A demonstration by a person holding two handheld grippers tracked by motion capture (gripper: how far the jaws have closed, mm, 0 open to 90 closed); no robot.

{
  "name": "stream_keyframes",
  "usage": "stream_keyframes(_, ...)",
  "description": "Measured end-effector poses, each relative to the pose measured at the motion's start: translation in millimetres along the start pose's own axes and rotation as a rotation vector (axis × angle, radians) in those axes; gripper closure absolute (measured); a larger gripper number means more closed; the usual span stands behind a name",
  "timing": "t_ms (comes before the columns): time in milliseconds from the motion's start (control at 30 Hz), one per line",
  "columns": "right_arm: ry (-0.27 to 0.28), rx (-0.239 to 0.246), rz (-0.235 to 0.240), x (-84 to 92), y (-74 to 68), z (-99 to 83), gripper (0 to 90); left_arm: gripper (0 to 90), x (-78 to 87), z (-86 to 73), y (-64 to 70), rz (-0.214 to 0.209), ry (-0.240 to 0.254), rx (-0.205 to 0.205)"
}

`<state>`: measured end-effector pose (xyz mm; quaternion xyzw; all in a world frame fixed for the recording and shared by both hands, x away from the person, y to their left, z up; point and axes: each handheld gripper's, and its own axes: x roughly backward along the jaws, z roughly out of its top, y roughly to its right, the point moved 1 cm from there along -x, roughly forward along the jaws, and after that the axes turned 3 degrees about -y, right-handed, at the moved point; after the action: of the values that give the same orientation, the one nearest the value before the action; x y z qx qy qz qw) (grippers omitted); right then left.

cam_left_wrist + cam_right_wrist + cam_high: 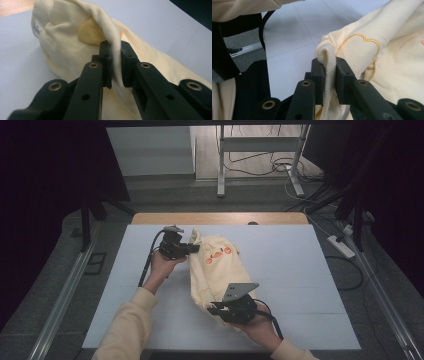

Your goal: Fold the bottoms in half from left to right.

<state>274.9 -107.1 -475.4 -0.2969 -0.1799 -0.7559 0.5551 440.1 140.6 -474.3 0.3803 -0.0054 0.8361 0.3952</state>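
Garment label [38,29]: print too blurred.

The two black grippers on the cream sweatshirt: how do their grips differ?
The left gripper pinches a smooth, thin fold of the cream sweatshirt; the right gripper clamps its thick ribbed hem. The left one holds the far end, near the orange duck print; the right holds the near end, by the embroidered outline. Both are shut on the same garment, which lies on the white table.
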Motion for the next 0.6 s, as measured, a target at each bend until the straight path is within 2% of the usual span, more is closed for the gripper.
stream_keyframes(300,0.000,-0.003,-0.008,7.0,0.5,-3.5,78.5,81.5,-6.3,3.9,6.5,-0.003,-0.003,-0.008)
stream_keyframes(600,0.007,-0.031,-0.016,17.7,5.6,-10.8,78.5,81.4,-16.7,9.7,13.1,-0.013,-0.014,-0.015)
